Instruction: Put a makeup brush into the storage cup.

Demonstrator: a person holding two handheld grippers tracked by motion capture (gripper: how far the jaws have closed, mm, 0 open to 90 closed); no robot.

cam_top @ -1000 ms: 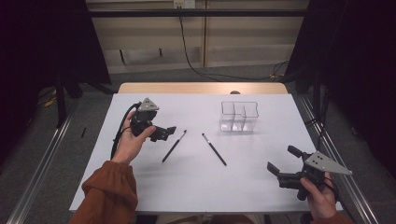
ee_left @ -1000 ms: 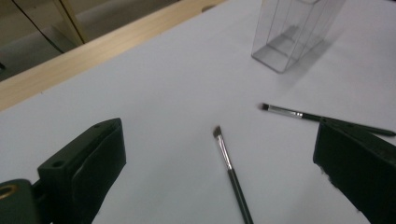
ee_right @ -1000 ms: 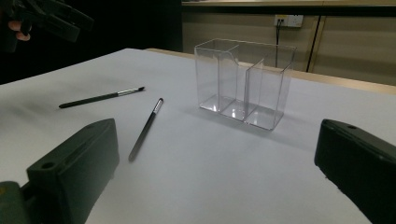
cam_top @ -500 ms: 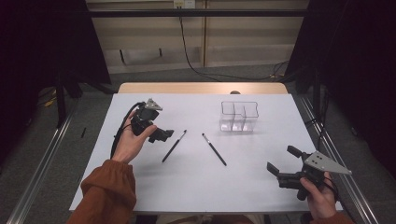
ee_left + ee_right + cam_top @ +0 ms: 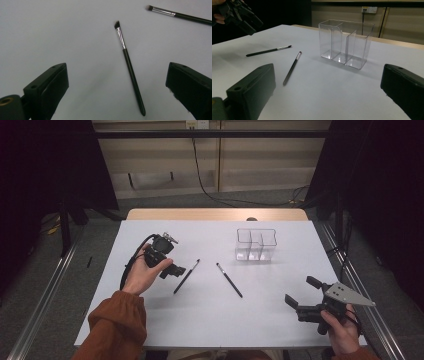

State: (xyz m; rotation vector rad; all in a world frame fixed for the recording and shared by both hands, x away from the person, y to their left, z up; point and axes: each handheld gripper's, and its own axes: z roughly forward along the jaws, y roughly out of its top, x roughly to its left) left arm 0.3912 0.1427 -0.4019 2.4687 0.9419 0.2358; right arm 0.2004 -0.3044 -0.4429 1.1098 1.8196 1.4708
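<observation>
My left gripper (image 5: pixel 176 270) hovers, jaws wide apart, just beside the thin black makeup brush with the silver ferrule (image 5: pixel 128 65) lying flat on the white table (image 5: pixel 210 315). I should straddle its handle mid-length, square across, then close gently.

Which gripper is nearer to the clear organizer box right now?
Right, though not by much. The right gripper sits toward the person from the clear organizer box, jaws open; the left gripper is farther off to its left, beside a brush.
</observation>
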